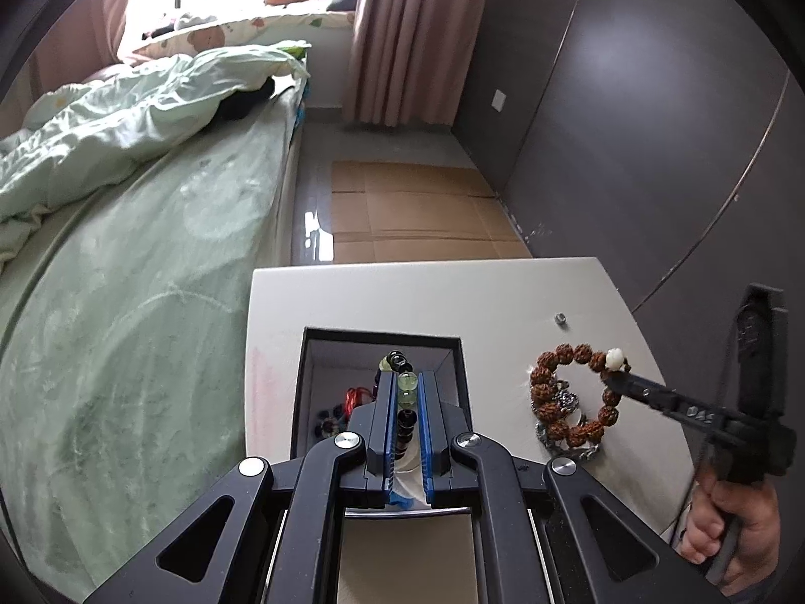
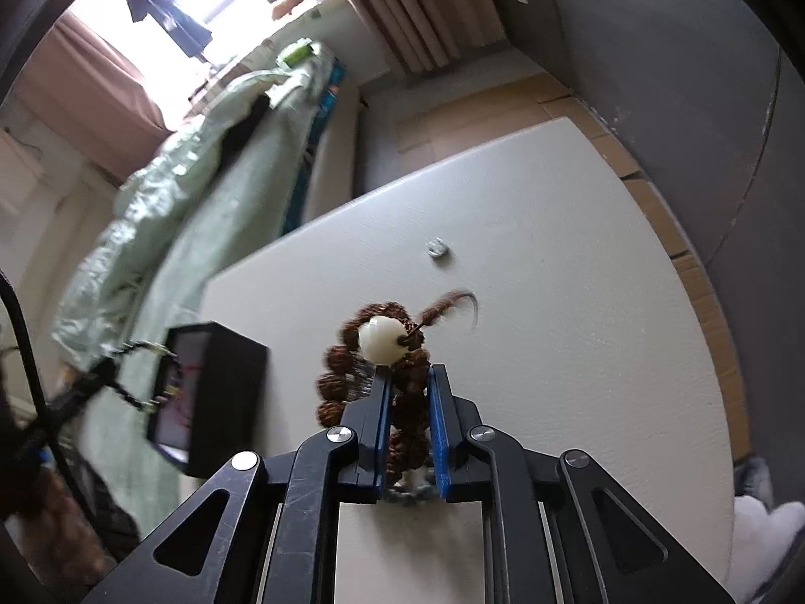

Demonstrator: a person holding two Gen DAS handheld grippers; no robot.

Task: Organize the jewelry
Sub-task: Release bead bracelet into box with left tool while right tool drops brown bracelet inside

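The left gripper (image 1: 406,392) has its jaws pinching a green-and-black bead bracelet (image 1: 405,386) over the open black box (image 1: 322,352). The right gripper (image 2: 408,392) has its jaws pinching the brown bead bracelet (image 2: 372,347) on the white tabletop (image 2: 553,352). Beyond lies a small metal ring (image 2: 435,247).

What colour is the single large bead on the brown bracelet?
Creamy white large bead among rough brown ones; clearest in the right wrist view.

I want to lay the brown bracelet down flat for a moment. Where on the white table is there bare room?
The table is bare along its far edge, beyond the black box and the small metal nut. It is crowded near the brown bead bracelet, which lies over the silver chain, where the right gripper works.
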